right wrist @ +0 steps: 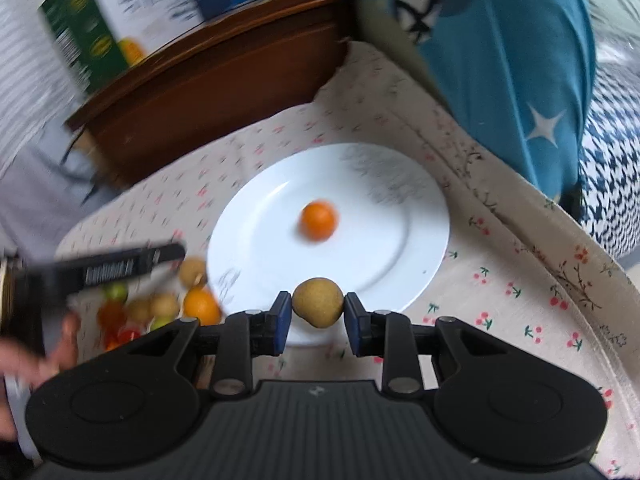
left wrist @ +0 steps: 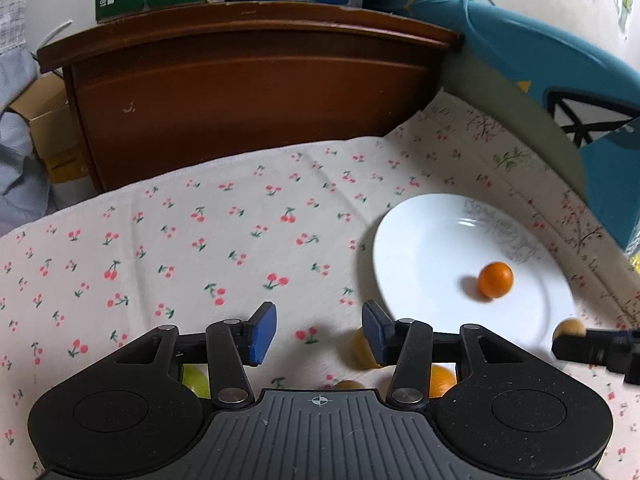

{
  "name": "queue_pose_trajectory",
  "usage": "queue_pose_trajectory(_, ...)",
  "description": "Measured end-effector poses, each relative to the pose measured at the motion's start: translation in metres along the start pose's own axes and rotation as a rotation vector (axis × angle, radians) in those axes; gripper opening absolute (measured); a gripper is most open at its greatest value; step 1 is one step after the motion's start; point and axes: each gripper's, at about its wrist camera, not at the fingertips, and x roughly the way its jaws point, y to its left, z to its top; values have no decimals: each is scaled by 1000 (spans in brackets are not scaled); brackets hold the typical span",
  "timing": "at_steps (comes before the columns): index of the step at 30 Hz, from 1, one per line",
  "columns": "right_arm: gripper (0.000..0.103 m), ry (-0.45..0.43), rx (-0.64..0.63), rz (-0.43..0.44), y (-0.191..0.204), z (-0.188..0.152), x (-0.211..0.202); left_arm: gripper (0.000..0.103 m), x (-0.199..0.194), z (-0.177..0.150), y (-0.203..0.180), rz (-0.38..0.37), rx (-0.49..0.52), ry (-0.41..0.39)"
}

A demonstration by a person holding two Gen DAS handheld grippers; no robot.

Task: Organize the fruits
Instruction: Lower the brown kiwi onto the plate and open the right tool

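Clamped between the right gripper (right wrist: 314, 315) pads sits a brown longan (right wrist: 318, 302), over the near rim of the white plate (right wrist: 256, 240). Beyond it, a small orange (right wrist: 318, 220) rests mid-plate. Left gripper (left wrist: 318, 334) fingers stand apart, empty, over the cherry-print cloth (left wrist: 180, 240).
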Motion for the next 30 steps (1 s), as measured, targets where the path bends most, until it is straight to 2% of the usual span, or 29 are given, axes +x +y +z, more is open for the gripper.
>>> queue_pose_trajectory(7, 32, -28, 105, -15, -14, 11, 8, 50, 4, -2, 4, 21, 1, -6)
queue_pose_trajectory(9, 32, -54, 142, -63, -21, 16, 7, 50, 7, -4, 5, 15, 0, 13)
queue_pose_trajectory(11, 31, -86, 146, -148, -27, 19, 6, 50, 9, -8, 6, 18, -4, 31)
queue_pose_trajectory(13, 32, -83, 146, -211, -31, 21, 11, 51, 7, -12, 3, 26, 21, 23)
queue_pose_trajectory(17, 32, -44, 214, -203, -45, 23, 25, 51, 4, -16, -3, 35, 60, 25)
queue_pose_trajectory(20, 32, -51, 195, -190, -44, 25, 33, 51, 1, -19, -4, 34, 76, 25)
queue_pose_trajectory(22, 36, -58, 167, -199, -40, 27, 38, 52, -2, -20, -5, 36, 78, 27)
queue_pose_trajectory(26, 36, -64, 81, -233, -29, 24, 43, 53, -7, -24, -7, 48, 98, 35)
queue_pose_trajectory(30, 36, -58, 46, -219, -23, 21, 42, 54, -11, -27, -4, 56, 85, 42)
